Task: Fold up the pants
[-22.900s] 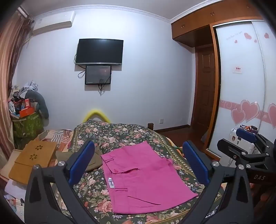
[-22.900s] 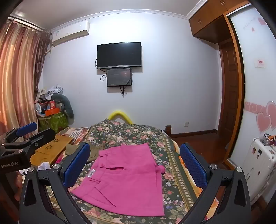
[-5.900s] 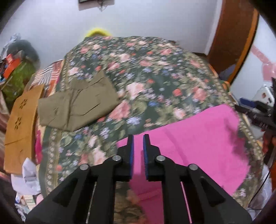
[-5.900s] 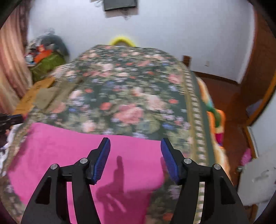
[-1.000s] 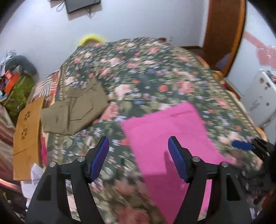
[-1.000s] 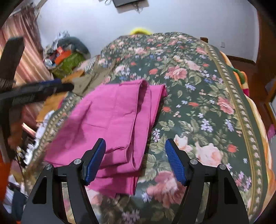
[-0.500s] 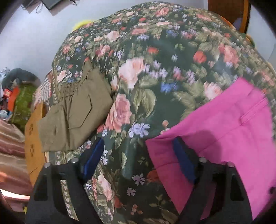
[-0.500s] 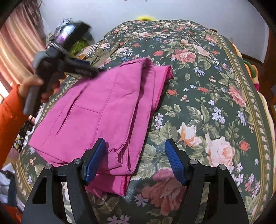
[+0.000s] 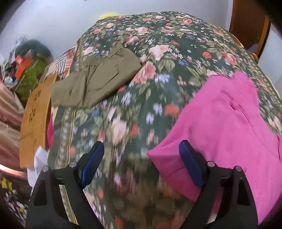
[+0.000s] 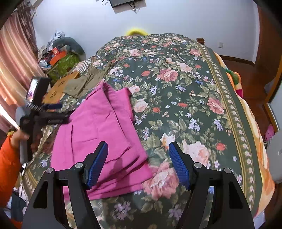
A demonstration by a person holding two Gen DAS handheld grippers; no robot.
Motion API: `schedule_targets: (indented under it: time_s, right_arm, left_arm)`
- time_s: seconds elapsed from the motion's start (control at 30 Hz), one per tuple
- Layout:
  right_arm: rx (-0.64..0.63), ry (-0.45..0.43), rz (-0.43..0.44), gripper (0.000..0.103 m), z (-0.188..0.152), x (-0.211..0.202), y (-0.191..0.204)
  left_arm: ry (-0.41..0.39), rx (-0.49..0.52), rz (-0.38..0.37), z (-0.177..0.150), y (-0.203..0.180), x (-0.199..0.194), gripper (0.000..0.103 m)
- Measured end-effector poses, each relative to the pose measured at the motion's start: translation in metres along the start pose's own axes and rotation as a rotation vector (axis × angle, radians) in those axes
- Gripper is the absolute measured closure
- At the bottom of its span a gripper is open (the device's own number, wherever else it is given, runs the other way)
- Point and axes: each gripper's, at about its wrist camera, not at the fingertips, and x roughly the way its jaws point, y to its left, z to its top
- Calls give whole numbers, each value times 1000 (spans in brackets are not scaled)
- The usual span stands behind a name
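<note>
This is a bedroom in a home. A bed [image 10: 202, 91] fills most of both views, covered by a dark green floral bedspread [image 10: 176, 74] with pink roses and a patterned border. Folded pink pants [image 10: 98, 126] and olive-green pants [image 9: 95, 81] lie on it. Pinkish curtains [image 10: 15, 52] hang at one side, and beside them a green box [image 10: 61, 65] is heaped with household clutter. A wall-mounted screen [image 10: 125, 2] shows at the top edge on the white wall [image 10: 176, 17], with cables dangling below. A wooden door frame [image 9: 248, 26] and wood floor [image 10: 250, 82] stand beyond the bed's far side.
</note>
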Motion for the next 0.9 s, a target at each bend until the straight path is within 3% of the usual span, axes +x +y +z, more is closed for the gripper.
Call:
schedule_targets:
  time_s: [0.27,0.4,0.73,0.83,0.9]
  right_arm:
    - [-41,30,8,35,-28,-10,23]
    - [-55,54,-20,35,-44,-4,26]
    - [-2,40,-2,36,-57,13,5]
    - [-8,36,-89,37,-56,12,2]
    - [26,46,-80,37,-54,9,-6]
  left_arm:
    - [1,-80,-101,-67,7,-41,15]
    - [-2,-111,-135,-77,10,-49,15]
    - [-2,-145,-53,-88,29,-44,14]
    - [10,-173,-52,-93,41,-42,14]
    - [10,-179,-52,-94,46,-45,15]
